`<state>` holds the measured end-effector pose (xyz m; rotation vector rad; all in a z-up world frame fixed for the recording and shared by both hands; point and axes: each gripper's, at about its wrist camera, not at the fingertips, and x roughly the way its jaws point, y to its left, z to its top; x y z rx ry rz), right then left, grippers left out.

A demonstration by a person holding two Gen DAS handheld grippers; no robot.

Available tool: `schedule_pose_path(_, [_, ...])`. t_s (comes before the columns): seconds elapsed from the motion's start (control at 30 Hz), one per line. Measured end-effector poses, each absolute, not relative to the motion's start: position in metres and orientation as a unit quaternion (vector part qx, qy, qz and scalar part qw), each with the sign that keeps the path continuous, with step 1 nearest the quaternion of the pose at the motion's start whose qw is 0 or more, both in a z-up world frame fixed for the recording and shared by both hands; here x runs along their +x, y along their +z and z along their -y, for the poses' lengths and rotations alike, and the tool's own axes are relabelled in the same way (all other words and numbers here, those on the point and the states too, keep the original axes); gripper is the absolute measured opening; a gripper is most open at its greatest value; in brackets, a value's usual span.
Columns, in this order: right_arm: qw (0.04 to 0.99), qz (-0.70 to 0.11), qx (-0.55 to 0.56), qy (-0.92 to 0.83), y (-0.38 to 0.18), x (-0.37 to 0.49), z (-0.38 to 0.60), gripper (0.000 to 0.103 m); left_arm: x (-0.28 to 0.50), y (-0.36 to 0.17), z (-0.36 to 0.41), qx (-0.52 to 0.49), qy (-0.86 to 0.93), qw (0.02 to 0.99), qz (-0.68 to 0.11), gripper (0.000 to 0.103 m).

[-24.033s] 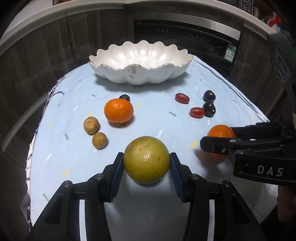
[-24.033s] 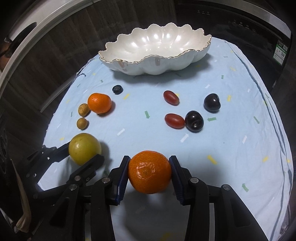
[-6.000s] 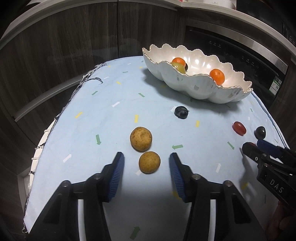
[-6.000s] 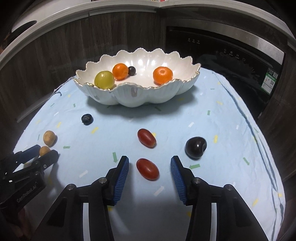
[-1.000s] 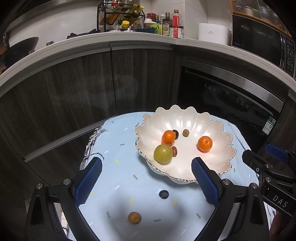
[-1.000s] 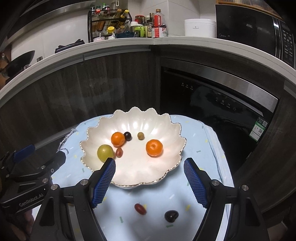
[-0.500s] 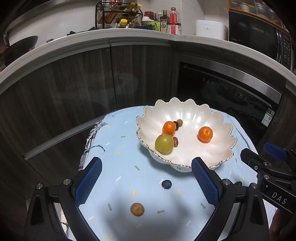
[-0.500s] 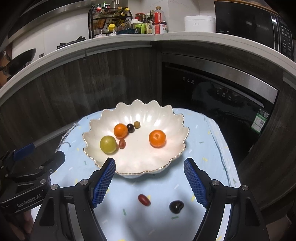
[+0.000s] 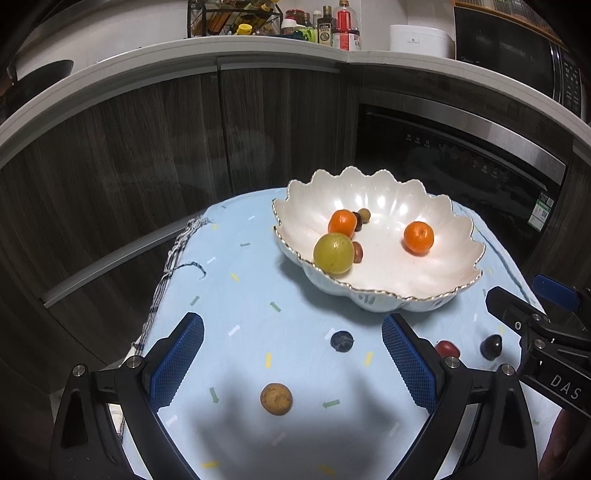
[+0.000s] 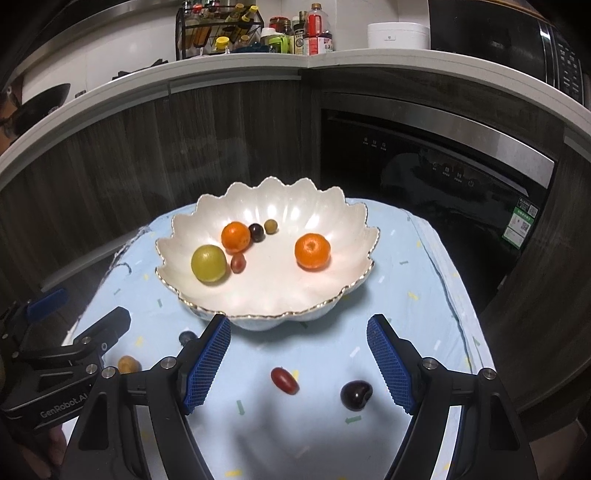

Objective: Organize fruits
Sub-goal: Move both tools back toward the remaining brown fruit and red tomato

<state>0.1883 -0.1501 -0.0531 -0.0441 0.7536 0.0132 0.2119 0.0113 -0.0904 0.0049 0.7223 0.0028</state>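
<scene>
A white scalloped bowl (image 10: 258,295) with a gilt rim was seen at the far side of a pale blue tablecloth (image 9: 236,295), with dark wood cabinets (image 9: 147,155) and a black oven (image 10: 424,177) behind it. Six fruits were held in the bowl: a yellow-green citrus (image 10: 208,264) toward 9 o'clock, an orange mandarin (image 10: 235,236) touching a dark grape (image 10: 256,232) toward 11 o'clock, a small tan longan (image 10: 270,226) just beside that grape, a red grape tomato (image 10: 238,263) against the citrus, and a second mandarin (image 10: 312,252) apart from the rest toward 3 o'clock. Four fruits were left on the cloth in front of the bowl. In the left wrist view, the left gripper (image 9: 291,362) was held above the cloth with its blue-padded jaws spread wide and nothing between the pads; a brown longan (image 9: 276,398) lay below at 6 o'clock and a blueberry (image 9: 342,340) nearer the bowl. In the right wrist view, the right gripper (image 10: 297,360) was likewise held wide apart and empty, with a red grape tomato on the cloth (image 10: 284,380) under the gap and a dark cherry (image 10: 356,394) at about 4 o'clock, near the right pad. Bottles in a rack (image 10: 218,33) were lined up on the white counter (image 10: 258,59) beyond.
</scene>
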Motion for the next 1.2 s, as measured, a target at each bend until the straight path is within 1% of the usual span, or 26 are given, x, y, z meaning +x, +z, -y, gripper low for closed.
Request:
schedule_pose_path(0.5, [0.927,-0.372,-0.05,0.011,-0.089,0.182,0.139,0.077,0.204,-0.13,-0.018,0.008,0.016,0.931,-0.364,0.099])
schedule_pose_path(0.7, [0.922,-0.383,-0.054,0.014,-0.101,0.184,0.137,0.077,0.201,-0.138,-0.021,0.005,0.03,0.93,-0.367,0.098])
schedule_pose_path(0.83, [0.921,-0.386,-0.057,0.017,-0.107,0.184,0.136,0.077,0.201,-0.144,-0.023,0.008,0.038,0.928,-0.371,0.095])
schedule_pose_path(0.97, [0.918,-0.393,-0.054,0.02,-0.114,0.186,0.135,0.075,0.202,-0.151,-0.025,0.003,0.039,0.924,-0.379,0.09])
schedule_pose_path(1.03, [0.917,-0.396,-0.052,0.019,-0.117,0.187,0.135,0.065,0.203,-0.154,-0.027,0.0,0.038,0.922,-0.386,0.087])
schedule_pose_path(1.07, [0.915,-0.4,-0.052,0.02,-0.119,0.188,0.135,0.063,0.203,-0.155,-0.027,-0.003,0.038,0.921,-0.388,0.085])
schedule_pose_path(1.13, [0.911,-0.408,-0.05,0.024,-0.123,0.191,0.135,0.057,0.204,-0.156,-0.028,-0.004,0.038,0.92,-0.391,0.084])
schedule_pose_path(1.2, [0.908,-0.416,-0.046,0.027,-0.127,0.193,0.135,0.055,0.204,-0.157,-0.028,-0.006,0.039,0.919,-0.393,0.083])
